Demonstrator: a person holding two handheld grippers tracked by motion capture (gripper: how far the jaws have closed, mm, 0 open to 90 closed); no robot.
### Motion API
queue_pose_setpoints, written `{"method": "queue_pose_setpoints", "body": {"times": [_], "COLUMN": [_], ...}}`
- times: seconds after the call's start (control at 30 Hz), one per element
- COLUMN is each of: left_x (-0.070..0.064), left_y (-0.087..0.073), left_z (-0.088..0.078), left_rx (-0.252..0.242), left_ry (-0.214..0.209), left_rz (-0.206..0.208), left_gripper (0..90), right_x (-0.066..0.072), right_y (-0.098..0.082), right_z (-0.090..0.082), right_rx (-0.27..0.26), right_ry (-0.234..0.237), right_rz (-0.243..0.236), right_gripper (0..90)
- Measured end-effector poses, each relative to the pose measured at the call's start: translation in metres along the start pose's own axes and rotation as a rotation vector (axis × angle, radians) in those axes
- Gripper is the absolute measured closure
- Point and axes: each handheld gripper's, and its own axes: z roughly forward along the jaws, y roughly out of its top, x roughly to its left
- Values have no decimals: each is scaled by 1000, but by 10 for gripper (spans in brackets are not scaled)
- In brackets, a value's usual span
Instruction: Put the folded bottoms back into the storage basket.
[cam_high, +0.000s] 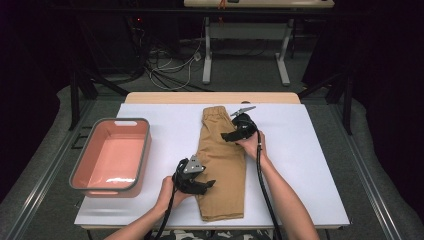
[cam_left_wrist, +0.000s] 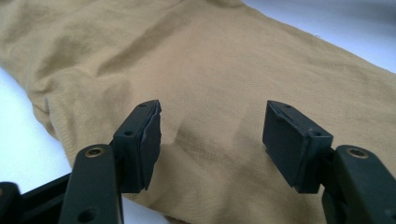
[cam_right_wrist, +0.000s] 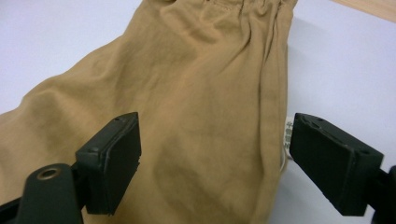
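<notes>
Tan trousers (cam_high: 222, 165) lie folded lengthwise on the white mat (cam_high: 300, 165), with the elastic waistband at the far end. My left gripper (cam_high: 207, 184) rests at the trousers' left edge near the hem end. In the left gripper view its jaws stand apart over the creased cloth (cam_left_wrist: 224, 70), the left gripper (cam_left_wrist: 212, 135) open and pinching nothing. My right gripper (cam_high: 226, 136) hangs over the upper part, below the waistband. In the right gripper view the right gripper (cam_right_wrist: 215, 154) is open wide across the cloth (cam_right_wrist: 201, 93), with a small white label (cam_right_wrist: 288, 135) by the right jaw.
A pink bin with a grey rim (cam_high: 145, 150) stands on the mat's left side, nothing in it. The mat's bare right half stretches to the table's edge. Cables (cam_high: 170, 70) and another table's legs (cam_high: 207, 60) lie on the floor beyond.
</notes>
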Motion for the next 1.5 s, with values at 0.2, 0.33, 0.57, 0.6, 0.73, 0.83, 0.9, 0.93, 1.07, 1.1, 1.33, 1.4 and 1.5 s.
{"method": "queue_pose_setpoints", "body": {"times": [0.2, 0.33, 0.57, 0.6, 0.73, 0.83, 0.9, 0.93, 1.07, 1.1, 1.33, 1.4, 1.5], "left_x": [2, 0, 0, 0, 1, 2, 4, 4, 5, 5, 5, 5, 6], "left_y": [-1, -3, -4, -4, -3, -2, -2, -1, -1, -1, 0, 0, 1], "left_z": [2, 5, 6, 6, 6, 7, 8, 8, 8, 9, 9, 9, 10], "left_rx": [-2, 19, 21, 23, 28, 30, 30, 31, 36, 34, 36, 39, 35], "left_ry": [-14, -28, -27, -28, -31, -32, -34, -35, -37, -36, -35, -34, -32], "left_rz": [3, 26, 23, 25, 23, 22, 13, 11, 16, 14, 15, 15, 6], "left_gripper": [553, 676, 768, 769, 769, 768, 765, 764, 765, 765, 767, 768, 767], "right_x": [-5, -7, -7, -8, -11, -13, -13, -13, -10, -8, -4, -3, 0], "right_y": [7, 10, 14, 15, 16, 17, 18, 19, 21, 21, 23, 24, 24], "right_z": [7, 12, 21, 22, 28, 32, 32, 32, 32, 31, 29, 27, 22], "right_rx": [4, 13, 52, 53, 61, 82, 85, 85, 85, 92, 71, 61, 27], "right_ry": [-11, -27, -79, -81, -87, -72, -87, -82, -68, -64, -51, -53, -42], "right_rz": [5, 17, 33, 33, 53, 83, 78, 76, 72, 78, 61, 44, 30], "right_gripper": [174, 184, 227, 231, 248, 273, 308, 332, 535, 571, 800, 814, 819]}}
